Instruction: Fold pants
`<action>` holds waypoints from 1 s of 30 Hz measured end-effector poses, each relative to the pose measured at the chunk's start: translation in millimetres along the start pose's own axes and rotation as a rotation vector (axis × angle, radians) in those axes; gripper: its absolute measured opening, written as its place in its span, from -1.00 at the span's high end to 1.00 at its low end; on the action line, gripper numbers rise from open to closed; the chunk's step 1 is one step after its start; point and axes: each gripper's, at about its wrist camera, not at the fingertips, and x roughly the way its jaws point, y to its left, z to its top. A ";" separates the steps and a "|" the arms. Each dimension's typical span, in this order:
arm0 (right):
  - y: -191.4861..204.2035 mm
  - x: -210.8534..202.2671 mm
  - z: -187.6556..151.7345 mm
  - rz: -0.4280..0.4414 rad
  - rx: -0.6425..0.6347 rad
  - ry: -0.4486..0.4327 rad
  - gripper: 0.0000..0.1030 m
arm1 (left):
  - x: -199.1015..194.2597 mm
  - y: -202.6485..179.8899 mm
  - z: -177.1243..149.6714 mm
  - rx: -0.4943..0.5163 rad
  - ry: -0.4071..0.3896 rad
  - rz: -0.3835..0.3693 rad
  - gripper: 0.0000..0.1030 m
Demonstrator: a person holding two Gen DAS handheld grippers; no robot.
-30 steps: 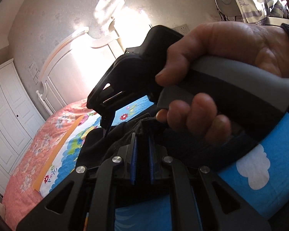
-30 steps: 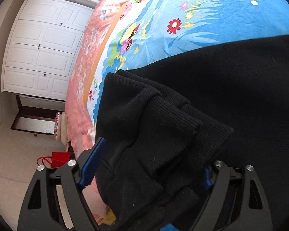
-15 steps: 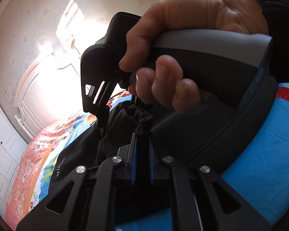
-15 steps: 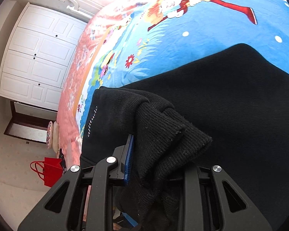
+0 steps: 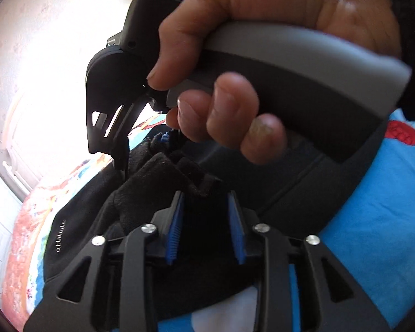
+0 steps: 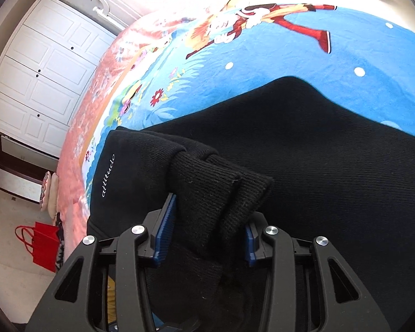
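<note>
The black pants (image 6: 318, 179) lie folded on the bed, small white lettering (image 6: 108, 175) near one edge. Their ribbed cuffs (image 6: 221, 188) rest on top of the body. My right gripper (image 6: 209, 221) straddles those cuffs, and its jaws are opening, the blue pads easing off the cloth. The left wrist view shows my left gripper (image 5: 206, 213) with jaws opening too. Dark cloth (image 5: 163, 171) lies in its gap, and neither pad presses on it. A hand (image 5: 262, 41) holds the right gripper (image 5: 144, 149) just beyond, its tips down at the same bundle.
A blue cartoon sheet (image 6: 262, 69) covers the bed, with a pink quilt (image 6: 77, 152) along its left side. White wardrobe doors (image 6: 41, 77) and a red bag (image 6: 41, 246) on the floor stand left of the bed. A sunlit headboard (image 6: 119, 5) is at the far end.
Both grippers carried the cuffs across and set them on the pants' body. The left jaws went from shut to apart. The right jaws pinched the cuffs, then widened again.
</note>
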 end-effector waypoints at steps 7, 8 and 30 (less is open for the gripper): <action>3.9 -83.5 -6.5 -0.283 0.023 -0.316 -0.53 | -71.3 124.6 -56.4 -0.475 -0.045 -0.037 0.01; 15.8 -88.7 -11.1 -0.332 -0.014 -0.345 -0.61 | -75.3 148.4 -68.6 -0.552 -0.035 -0.003 0.06; 133.2 52.8 -112.2 -0.600 -0.394 -0.291 -0.92 | -25.0 247.5 -96.6 -0.638 0.170 0.089 0.87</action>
